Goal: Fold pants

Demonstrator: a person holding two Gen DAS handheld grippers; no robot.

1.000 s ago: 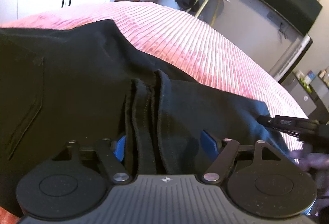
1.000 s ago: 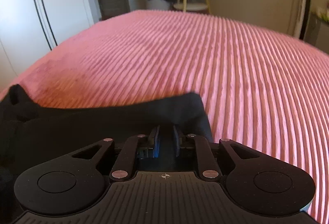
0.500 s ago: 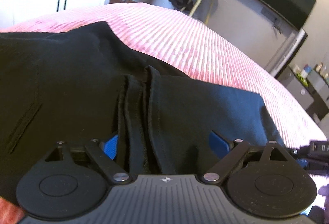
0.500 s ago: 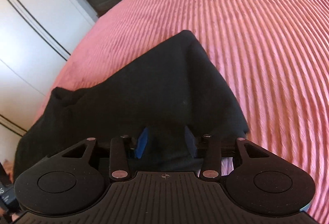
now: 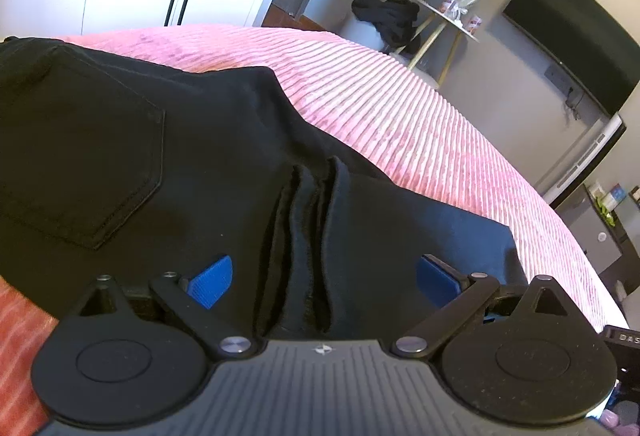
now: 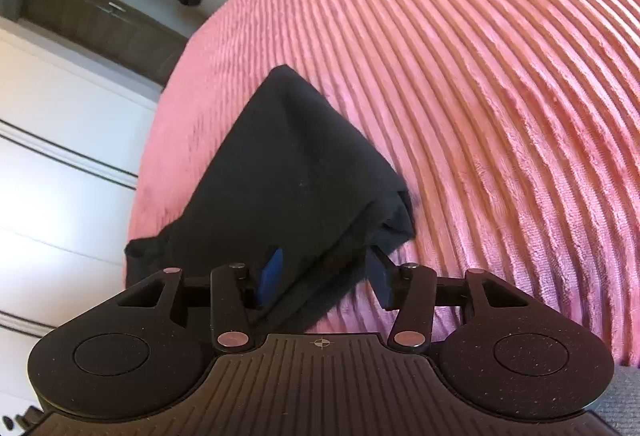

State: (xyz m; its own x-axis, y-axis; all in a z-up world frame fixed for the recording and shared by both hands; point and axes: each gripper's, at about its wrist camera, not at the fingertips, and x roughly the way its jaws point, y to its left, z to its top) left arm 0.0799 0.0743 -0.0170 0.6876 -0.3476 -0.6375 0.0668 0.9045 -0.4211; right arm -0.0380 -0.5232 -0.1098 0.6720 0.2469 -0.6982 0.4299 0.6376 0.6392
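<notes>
Black pants [image 5: 168,171] lie folded on a pink ribbed bedspread [image 5: 400,107]; a back pocket shows at the left. My left gripper [image 5: 324,278] is wide open, its blue pads [image 5: 210,282] apart on either side of the bunched hem layers. In the right wrist view the folded pants [image 6: 288,163] lie on the bedspread [image 6: 480,75]. My right gripper [image 6: 324,272] is open, with the pants' near edge lying loose between its blue pads [image 6: 272,276].
A gold-legged side table [image 5: 448,23] with a dark garment [image 5: 388,19] beside it stands past the bed's far end. A wall TV [image 5: 572,31] hangs at right. White wardrobe doors [image 6: 48,163] stand beside the bed.
Both grippers have opened wider and let go of the pants. The right gripper has tilted and pulled back, so more of the folded fabric shows. The left view has swung up.
</notes>
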